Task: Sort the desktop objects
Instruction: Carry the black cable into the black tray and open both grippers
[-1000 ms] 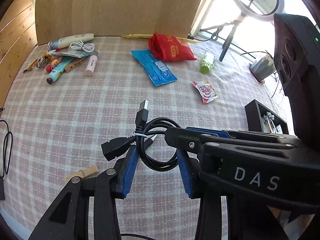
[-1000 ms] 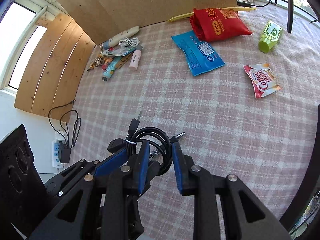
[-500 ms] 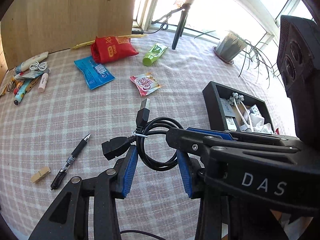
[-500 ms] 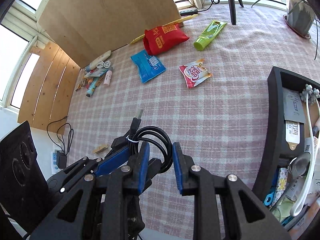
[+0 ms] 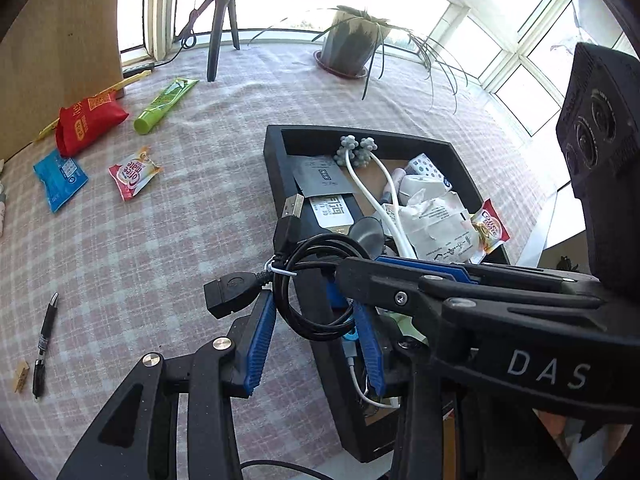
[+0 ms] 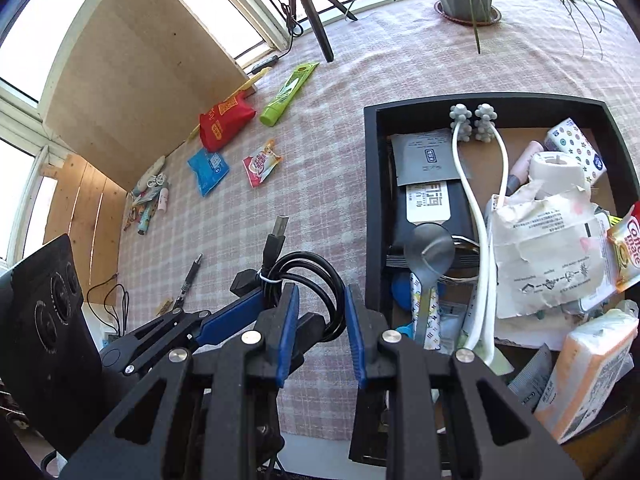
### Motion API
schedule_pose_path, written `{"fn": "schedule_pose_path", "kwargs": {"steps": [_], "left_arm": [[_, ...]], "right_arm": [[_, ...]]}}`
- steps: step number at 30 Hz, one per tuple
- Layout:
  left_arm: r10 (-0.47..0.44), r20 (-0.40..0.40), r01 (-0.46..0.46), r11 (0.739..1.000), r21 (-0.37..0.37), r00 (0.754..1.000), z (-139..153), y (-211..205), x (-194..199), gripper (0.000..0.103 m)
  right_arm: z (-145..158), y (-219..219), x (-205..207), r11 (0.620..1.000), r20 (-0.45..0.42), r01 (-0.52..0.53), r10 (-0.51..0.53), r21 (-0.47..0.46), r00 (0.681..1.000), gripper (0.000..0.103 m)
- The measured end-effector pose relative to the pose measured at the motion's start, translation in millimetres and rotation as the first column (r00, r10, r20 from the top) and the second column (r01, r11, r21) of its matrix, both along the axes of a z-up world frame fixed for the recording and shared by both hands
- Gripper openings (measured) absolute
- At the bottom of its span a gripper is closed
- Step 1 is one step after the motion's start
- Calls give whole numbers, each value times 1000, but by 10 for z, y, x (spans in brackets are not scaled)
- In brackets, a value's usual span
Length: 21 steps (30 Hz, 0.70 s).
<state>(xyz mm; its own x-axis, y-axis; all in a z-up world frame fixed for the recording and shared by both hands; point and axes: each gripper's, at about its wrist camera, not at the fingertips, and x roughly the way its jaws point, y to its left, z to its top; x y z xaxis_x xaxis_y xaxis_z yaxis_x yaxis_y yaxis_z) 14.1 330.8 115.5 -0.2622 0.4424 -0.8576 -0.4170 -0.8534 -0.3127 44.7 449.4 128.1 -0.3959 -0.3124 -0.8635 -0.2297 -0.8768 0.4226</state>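
Left wrist: coiled black cable (image 5: 316, 280), seemingly rubbery.

Bright daylight pours through the far windows (image 5: 500, 20) onto the pink checked cloth (image 5: 140, 240) covering the bench, with a wooden panel (image 6: 132, 80) standing far left.
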Motion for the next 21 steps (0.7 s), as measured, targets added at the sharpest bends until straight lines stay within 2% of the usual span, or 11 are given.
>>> {"fn": "schedule_pose_path", "kwargs": {"steps": [9, 18, 21], "left_arm": [[-139, 21, 139, 990, 12, 990, 7, 581, 211, 37], [-224, 36, 224, 975, 6, 974, -15, 901, 375, 37], [-240, 53, 240, 971, 0, 969, -32, 931, 372, 49]], "right_arm": [[-8, 543, 470, 992, 15, 124, -124, 3, 992, 24], [-39, 829, 773, 981, 33, 194, -194, 5, 981, 24], [-29, 871, 828, 979, 31, 201, -201, -14, 979, 26]]}}
